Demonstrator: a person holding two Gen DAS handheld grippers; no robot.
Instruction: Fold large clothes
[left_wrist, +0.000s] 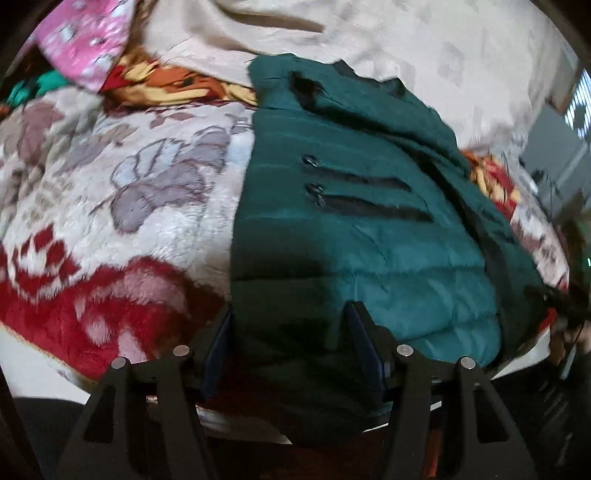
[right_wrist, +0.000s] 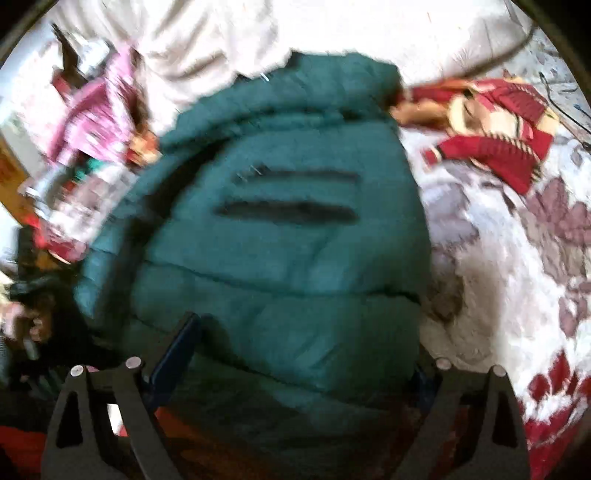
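Note:
A teal puffer jacket (left_wrist: 351, 229) lies flat on a floral fleece blanket (left_wrist: 129, 192), with two dark zip pockets facing up. My left gripper (left_wrist: 290, 325) straddles the jacket's near hem at its left corner. One finger stands at the jacket's edge and the other rests over the fabric, with a gap showing, so it is open. In the right wrist view the jacket (right_wrist: 288, 251) fills the middle. My right gripper (right_wrist: 306, 343) stands wide open around the near hem. Its right finger is partly hidden behind the padding.
A cream sheet (left_wrist: 406, 44) lies bunched beyond the jacket. A pink patterned garment (left_wrist: 85, 40) lies at the far left, and a red patterned cloth (right_wrist: 491, 147) lies to the jacket's right. The bed's near edge runs just below both grippers. Both views are blurred.

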